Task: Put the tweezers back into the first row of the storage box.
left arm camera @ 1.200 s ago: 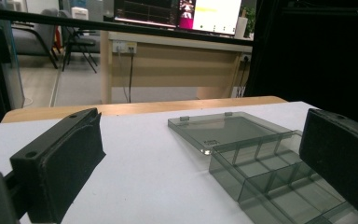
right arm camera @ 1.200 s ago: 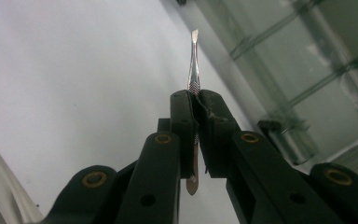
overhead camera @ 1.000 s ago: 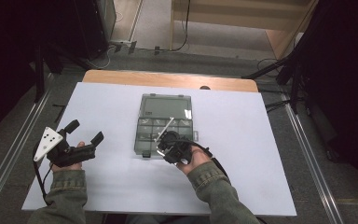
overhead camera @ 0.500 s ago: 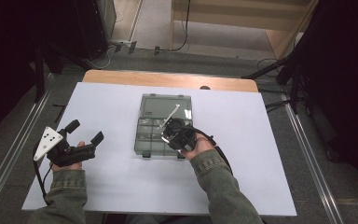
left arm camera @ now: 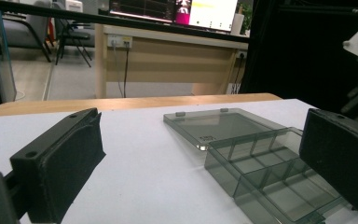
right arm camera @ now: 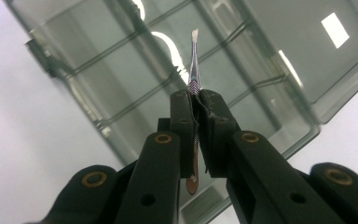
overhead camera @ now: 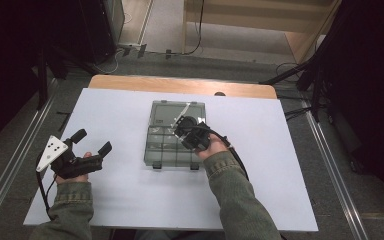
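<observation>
This looked like a lab or office workroom set up for recording. A white tabletop point(overhead camera: 130, 200) stood on a grey floor, with dark curtains point(overhead camera: 370, 100) hanging at both sides and cables point(overhead camera: 200, 35) trailing beyond its far edge. Past that edge stood a pale wooden desk point(left arm camera: 168, 60) carrying lit monitors point(left arm camera: 205, 11), with a wall socket point(left arm camera: 120, 42) and office chairs point(left arm camera: 70, 32) nearby.
</observation>
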`<state>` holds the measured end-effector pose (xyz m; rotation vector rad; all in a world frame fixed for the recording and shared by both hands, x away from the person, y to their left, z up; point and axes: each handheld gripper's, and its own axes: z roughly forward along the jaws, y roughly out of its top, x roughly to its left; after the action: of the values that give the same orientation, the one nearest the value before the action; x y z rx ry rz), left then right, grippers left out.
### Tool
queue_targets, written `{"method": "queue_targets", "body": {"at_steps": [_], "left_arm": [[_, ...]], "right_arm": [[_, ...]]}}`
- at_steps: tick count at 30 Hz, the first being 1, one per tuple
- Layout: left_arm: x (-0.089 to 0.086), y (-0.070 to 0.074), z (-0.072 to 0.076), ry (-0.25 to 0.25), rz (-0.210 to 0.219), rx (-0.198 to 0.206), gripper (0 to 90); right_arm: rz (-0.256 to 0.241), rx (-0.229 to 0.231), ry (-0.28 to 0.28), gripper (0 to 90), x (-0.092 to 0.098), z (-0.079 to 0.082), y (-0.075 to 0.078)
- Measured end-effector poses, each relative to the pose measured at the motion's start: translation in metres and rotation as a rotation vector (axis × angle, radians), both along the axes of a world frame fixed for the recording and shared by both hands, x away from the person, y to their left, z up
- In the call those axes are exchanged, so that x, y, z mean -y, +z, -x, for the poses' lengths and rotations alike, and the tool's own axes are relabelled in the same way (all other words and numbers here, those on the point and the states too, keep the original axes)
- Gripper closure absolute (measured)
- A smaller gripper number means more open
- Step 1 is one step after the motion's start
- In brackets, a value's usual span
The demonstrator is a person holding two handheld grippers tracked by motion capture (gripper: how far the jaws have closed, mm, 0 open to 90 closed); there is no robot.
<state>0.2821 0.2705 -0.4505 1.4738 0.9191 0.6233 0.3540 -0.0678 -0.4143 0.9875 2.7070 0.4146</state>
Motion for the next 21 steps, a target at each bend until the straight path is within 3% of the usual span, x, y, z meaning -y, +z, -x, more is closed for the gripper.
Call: {"method": "queue_targets", "body": {"at_steps": [15, 21], "left_arm": [[0.001, -0.001, -0.001, -0.010, 0.004, -0.009, 0.0], [0.001, -0.001, -0.002, -0.013, 0.008, -0.011, 0.0]], "right_arm": [[0.035, 0.072, 0.017, 86.1, -0.007, -0.025, -0.004], [0.044, 0.063, 0.016, 86.0, -0.006, -0.035, -0.014]]}}
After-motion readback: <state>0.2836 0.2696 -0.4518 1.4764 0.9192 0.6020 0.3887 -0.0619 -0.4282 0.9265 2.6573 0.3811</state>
